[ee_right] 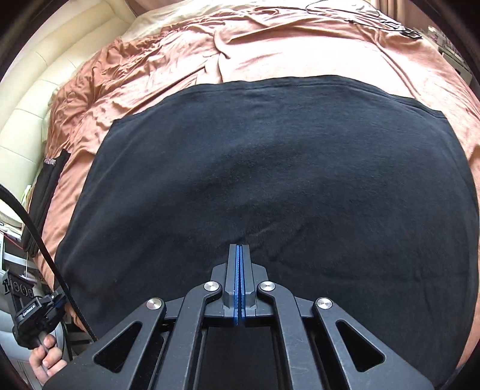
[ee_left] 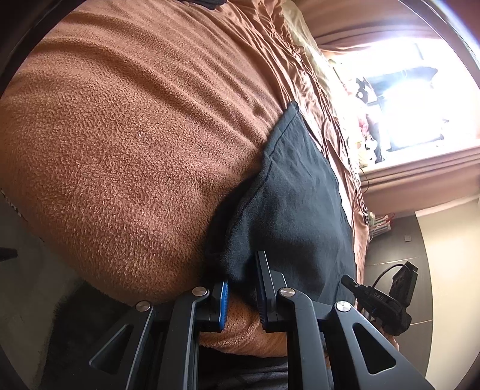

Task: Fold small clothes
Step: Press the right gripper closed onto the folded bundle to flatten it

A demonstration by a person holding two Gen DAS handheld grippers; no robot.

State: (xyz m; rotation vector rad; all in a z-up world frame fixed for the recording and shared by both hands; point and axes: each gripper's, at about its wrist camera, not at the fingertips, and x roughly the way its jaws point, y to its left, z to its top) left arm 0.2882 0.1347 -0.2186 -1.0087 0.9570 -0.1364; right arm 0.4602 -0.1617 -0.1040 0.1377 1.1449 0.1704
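Observation:
A black garment (ee_right: 270,168) lies spread flat on a bed with a brown fleece blanket (ee_left: 126,126). In the right wrist view my right gripper (ee_right: 239,255) hovers over the garment's near part with its jaws pressed together and nothing between them. In the left wrist view the same garment (ee_left: 300,192) lies to the right, its near edge bunched up. My left gripper (ee_left: 241,279) is open, its fingers on either side of that bunched edge (ee_left: 237,258), at the blanket's edge. The right gripper (ee_left: 381,303) shows at lower right.
A wrinkled tan sheet (ee_right: 270,45) covers the far bed. A cream padded headboard (ee_right: 36,99) stands at left. A bright window (ee_left: 405,99) with curtains lies beyond the bed. A black strap (ee_right: 45,249) and the left gripper in a hand (ee_right: 39,318) are at lower left. Cables (ee_right: 375,18) lie at the far right.

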